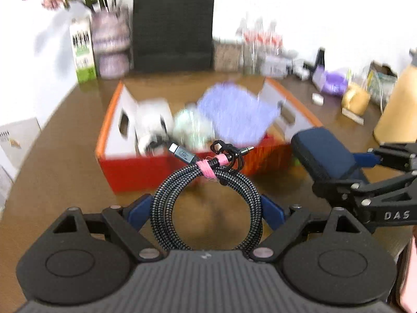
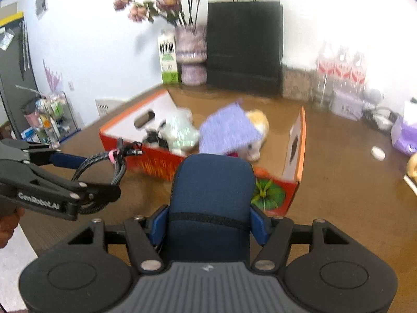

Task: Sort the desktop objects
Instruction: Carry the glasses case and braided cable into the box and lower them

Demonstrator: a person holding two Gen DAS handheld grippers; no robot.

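— Two grippers, both loaded. The left gripper [image 1: 206, 212] has its blue pads pressed against either side of a coiled braided cable [image 1: 206, 203], which stands upright between them above the brown table [image 1: 60, 172]. A pink strap [image 1: 209, 169] binds the coil near its top, and a grey plug end [image 1: 183, 154] sticks out to the left.

— From the right wrist camera the same cable [image 2: 104, 167] looks thin and edge-on, hanging in the left gripper [image 2: 86, 172] at the left edge. You cannot read the coil's round shape there.

— And the right gripper [image 2: 209, 224]?

— Its own camera shows the pads clamped on the sides of a dark blue pouch [image 2: 212, 198] with a black zip line across it. The left view shows that pouch [image 1: 325, 154] from the side, jutting out of the right gripper [image 1: 365, 167].

— Where does all this sit?

— Both loads are just in front of an open red and orange box [image 1: 156, 169], near its front wall. Only the right view shows the green pumpkin print [image 2: 268, 194] on the box [image 2: 299, 140] and an orange and white plush toy [image 2: 258, 125] inside, partly under a purple cloth [image 2: 229, 130]. The left view catches the cloth [image 1: 234, 112] but hides the toy.

— Background?

— Blurred: a black paper bag [image 2: 245, 47] and a vase of flowers [image 2: 191, 49].
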